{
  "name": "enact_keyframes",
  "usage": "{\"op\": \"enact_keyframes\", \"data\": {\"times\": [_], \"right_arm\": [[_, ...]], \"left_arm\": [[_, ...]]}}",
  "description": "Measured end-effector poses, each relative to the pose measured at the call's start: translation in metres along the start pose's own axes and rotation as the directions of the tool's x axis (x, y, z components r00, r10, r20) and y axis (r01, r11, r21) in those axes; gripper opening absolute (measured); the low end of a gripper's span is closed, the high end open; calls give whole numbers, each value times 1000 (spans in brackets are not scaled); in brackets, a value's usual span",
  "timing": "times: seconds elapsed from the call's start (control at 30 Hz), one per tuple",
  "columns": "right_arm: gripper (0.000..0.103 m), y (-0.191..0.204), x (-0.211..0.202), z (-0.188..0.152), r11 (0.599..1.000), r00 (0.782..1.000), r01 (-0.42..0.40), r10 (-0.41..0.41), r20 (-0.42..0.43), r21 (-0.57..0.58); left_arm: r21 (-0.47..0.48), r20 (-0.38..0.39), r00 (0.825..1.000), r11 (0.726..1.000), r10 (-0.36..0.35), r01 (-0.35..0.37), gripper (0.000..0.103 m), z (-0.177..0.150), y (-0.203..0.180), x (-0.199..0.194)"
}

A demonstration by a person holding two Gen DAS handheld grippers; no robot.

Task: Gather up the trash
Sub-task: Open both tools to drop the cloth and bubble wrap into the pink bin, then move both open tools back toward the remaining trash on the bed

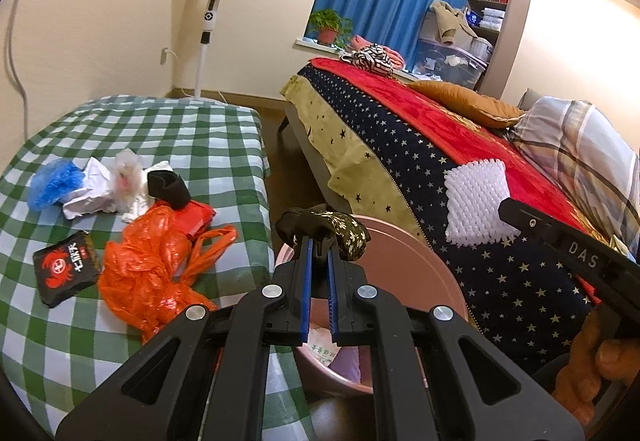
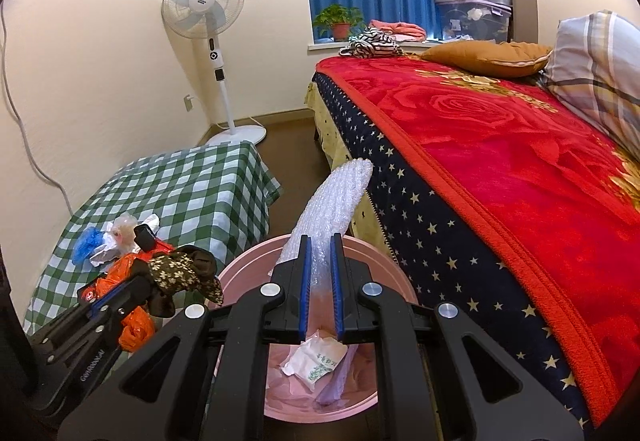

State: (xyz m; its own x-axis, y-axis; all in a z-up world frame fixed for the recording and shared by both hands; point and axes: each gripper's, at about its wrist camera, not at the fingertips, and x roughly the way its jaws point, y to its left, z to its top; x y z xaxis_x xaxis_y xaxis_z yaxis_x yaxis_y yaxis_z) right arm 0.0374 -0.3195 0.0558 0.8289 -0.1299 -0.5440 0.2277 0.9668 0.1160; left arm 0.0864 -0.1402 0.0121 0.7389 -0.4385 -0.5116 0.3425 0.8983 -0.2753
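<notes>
With both grippers loaded, each hangs over the pink bin (image 2: 240,273) on the floor between the checked table (image 1: 224,145) and the bed (image 2: 500,145), so a release likely lands inside. Left gripper (image 1: 319,241) is pinched narrow on a dark floral cloth scrap (image 1: 340,231), which droops off the tips above the near rim of the bin. Right gripper (image 2: 319,241) is clamped on a white foam net sleeve (image 2: 340,193), held by one end so the rest arcs up and forward toward the bed edge. The bin already holds a white printed wrapper (image 2: 316,361) and something purple (can't tell what).

More trash waits on the table: orange plastic bag (image 1: 156,265), black crab-print packet (image 1: 66,267), crumpled white paper (image 1: 90,193), blue plastic wad (image 1: 52,183), clear plastic (image 1: 128,173). It sits bunched near the bin-side edge, probably for a short reach.
</notes>
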Motion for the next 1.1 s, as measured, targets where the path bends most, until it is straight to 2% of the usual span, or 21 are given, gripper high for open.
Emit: {"op": "enact_keyframes", "data": {"times": [0.1, 0.27, 0.33, 0.4, 0.87, 1.1], "right_arm": [[10, 0, 1, 0, 1000, 1000, 5, -5, -1, -1], [17, -6, 3, 0, 999, 999, 33, -33, -7, 18], [33, -9, 2, 0, 999, 999, 36, -36, -6, 38], [39, -11, 1, 1, 998, 999, 46, -46, 1, 48], [39, 1, -5, -3, 999, 999, 43, -43, 23, -6], [39, 23, -8, -9, 999, 1000, 5, -3, 27, -51]], "left_arm": [[-8, -13, 1000, 1000, -14, 14, 7, -1, -1, 6], [9, -84, 991, 995, -100, 101, 11, -6, -11, 22], [13, -98, 989, 994, -107, 109, 27, -9, -14, 24], [14, -96, 990, 995, -100, 102, 29, -10, -13, 23], [-1, -47, 997, 998, -64, 64, 29, -2, 11, -5], [-34, -7, 1000, 999, -20, 20, 29, 2, 40, -31]]}}
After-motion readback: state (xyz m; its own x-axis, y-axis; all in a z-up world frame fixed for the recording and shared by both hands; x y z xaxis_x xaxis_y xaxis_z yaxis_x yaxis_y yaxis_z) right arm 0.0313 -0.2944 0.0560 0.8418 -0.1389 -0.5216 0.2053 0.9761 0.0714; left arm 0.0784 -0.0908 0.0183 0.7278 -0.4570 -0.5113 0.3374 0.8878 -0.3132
